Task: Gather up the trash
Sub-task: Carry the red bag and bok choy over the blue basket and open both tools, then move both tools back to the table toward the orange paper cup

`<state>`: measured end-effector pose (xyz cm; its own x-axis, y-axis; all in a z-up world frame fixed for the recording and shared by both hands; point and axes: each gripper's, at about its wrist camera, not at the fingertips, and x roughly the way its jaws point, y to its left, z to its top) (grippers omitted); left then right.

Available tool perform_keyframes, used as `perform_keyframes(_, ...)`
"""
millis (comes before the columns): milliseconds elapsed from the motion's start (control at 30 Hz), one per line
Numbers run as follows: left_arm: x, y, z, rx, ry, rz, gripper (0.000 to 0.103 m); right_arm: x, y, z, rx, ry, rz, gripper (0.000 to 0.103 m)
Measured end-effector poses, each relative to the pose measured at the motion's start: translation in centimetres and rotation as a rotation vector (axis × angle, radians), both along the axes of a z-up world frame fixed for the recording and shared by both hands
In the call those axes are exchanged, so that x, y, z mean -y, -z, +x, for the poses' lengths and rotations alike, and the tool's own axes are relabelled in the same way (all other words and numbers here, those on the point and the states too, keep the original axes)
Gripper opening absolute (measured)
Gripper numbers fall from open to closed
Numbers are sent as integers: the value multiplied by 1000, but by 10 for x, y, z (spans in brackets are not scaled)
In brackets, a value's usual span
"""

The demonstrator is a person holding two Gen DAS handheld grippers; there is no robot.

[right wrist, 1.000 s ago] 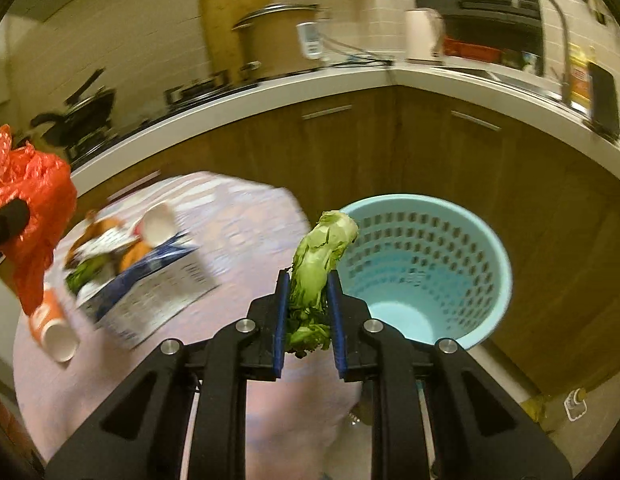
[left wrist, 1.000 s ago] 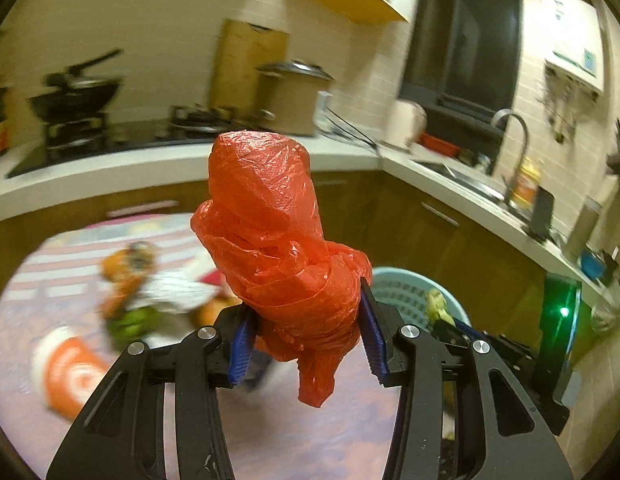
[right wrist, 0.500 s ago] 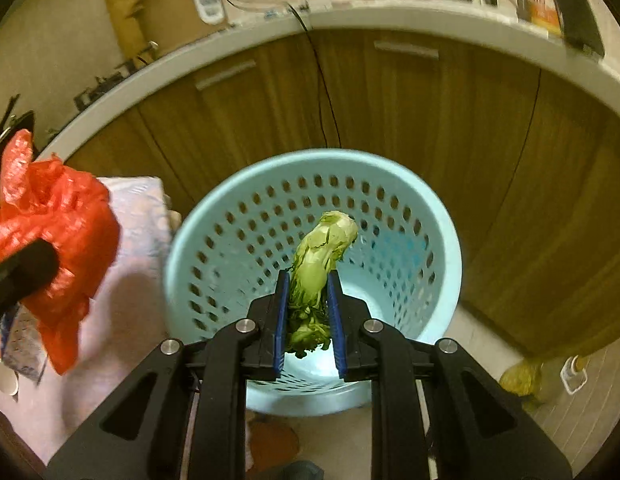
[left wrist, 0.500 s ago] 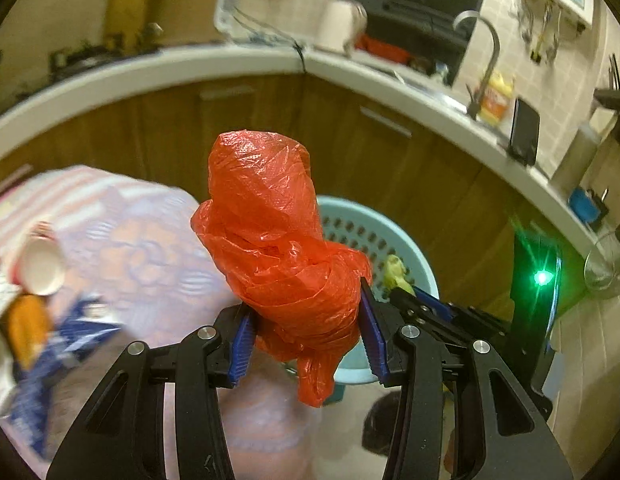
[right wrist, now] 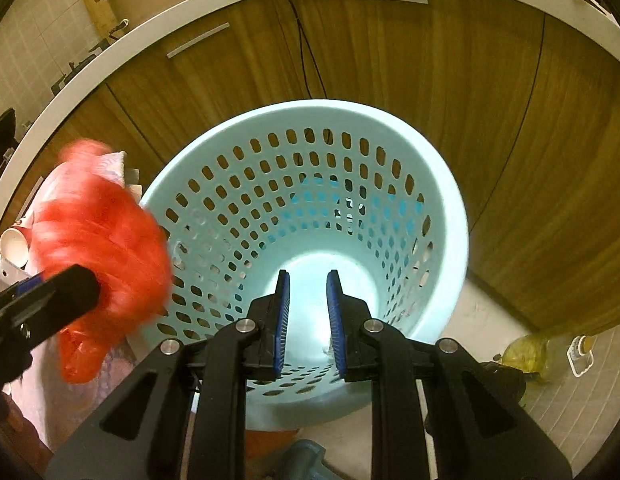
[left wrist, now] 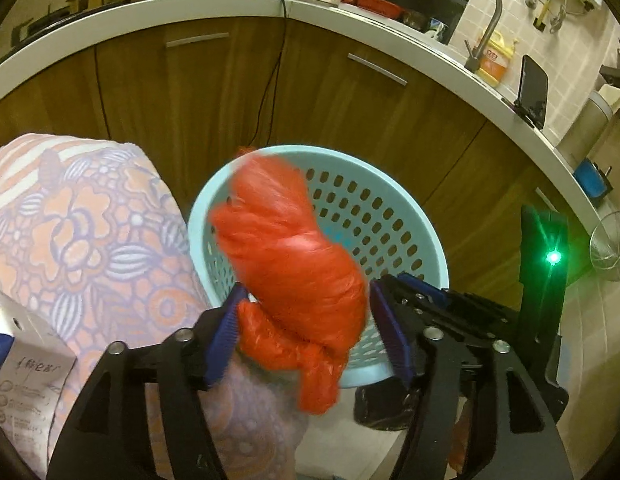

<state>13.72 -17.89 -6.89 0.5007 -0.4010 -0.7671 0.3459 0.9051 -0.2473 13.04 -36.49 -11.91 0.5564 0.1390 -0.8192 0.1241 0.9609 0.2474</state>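
Note:
A crumpled red plastic bag (left wrist: 294, 272) sits between the fingers of my left gripper (left wrist: 310, 332), blurred and tilted; the jaws stand wider than the bag, so it looks loose, at the near-left rim of the light blue perforated basket (left wrist: 394, 184). The bag also shows in the right wrist view (right wrist: 98, 248), left of the basket (right wrist: 438, 168). My right gripper (right wrist: 308, 320) is open and empty, pointing down into the basket. The vegetable scrap is not visible.
A table with a floral cloth (left wrist: 82, 240) stands left of the basket, with a white carton (left wrist: 26, 364) and a paper cup (right wrist: 14, 244) on it. Wooden cabinets (right wrist: 490, 80) curve behind. A yellowish bottle (right wrist: 542, 356) lies on the tiled floor.
My right gripper opened and the vegetable scrap is gone from it. My left gripper opened wider over the basket rim and the red bag has tipped and blurred.

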Motion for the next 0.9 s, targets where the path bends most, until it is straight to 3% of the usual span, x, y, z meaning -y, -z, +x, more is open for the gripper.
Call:
perform_keyframes(100, -2, -5, -4, 22, -10, 3, 73, 4, -5, -4, 7, 11, 5, 17)
perform_keyframes(333, -14, -21, -16, 50, -33, -16, 73, 3, -24, -16, 41, 8, 4, 17)
perform_keyframes(500, -28, -35, -34, 87, -58, -31, 73, -9, -46, -28, 90, -20, 0, 23)
perform_keyframes(733, -63, -67, -75, 177, -137, -33, 73, -46, -90, -53, 197, -106, -1, 24)
perform_keyframes(900, -106, -91, -114, 261, -249, 4, 78, -84, -115, -74, 267, -193, -5, 33)
